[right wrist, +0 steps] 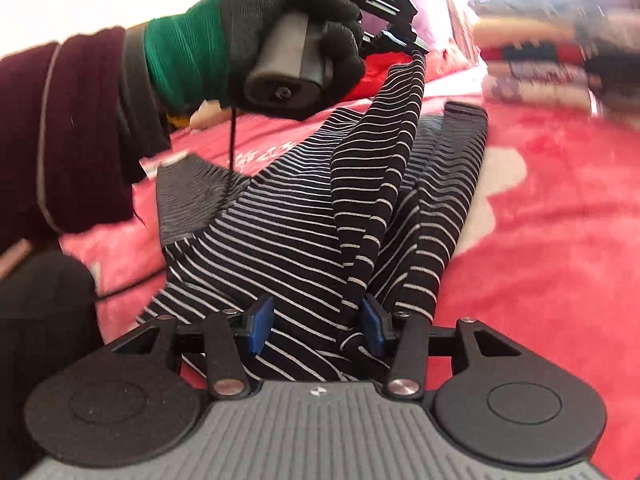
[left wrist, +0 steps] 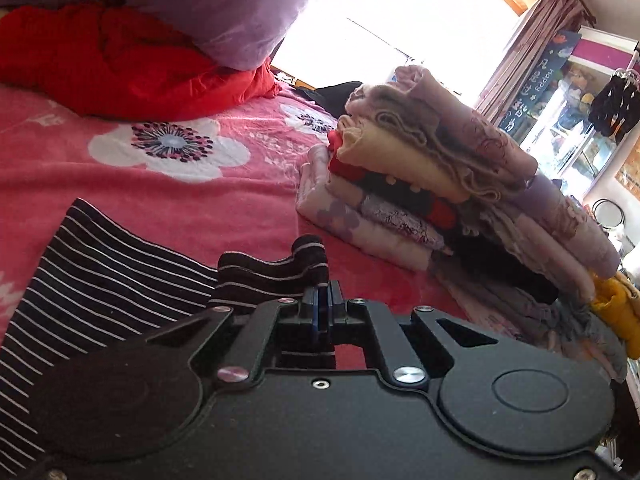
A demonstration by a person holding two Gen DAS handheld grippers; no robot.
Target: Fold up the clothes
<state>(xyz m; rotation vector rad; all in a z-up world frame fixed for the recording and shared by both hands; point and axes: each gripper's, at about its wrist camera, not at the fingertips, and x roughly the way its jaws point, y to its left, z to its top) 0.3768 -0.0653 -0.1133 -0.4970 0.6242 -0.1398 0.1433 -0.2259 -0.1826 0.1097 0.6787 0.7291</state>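
Left gripper [left wrist: 323, 292] clamped tight on striped cloth, gloved left hand [right wrist: 288, 40] raised on its handle. Right gripper [right wrist: 316, 326] jaws apart, low, cloth between them.

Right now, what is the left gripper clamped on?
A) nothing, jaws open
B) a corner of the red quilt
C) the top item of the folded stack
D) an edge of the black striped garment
D: the left gripper is shut on a bunched edge of the black striped garment, and the right wrist view shows that fabric hanging lifted from its tips; the folded stack sits untouched off to the side.
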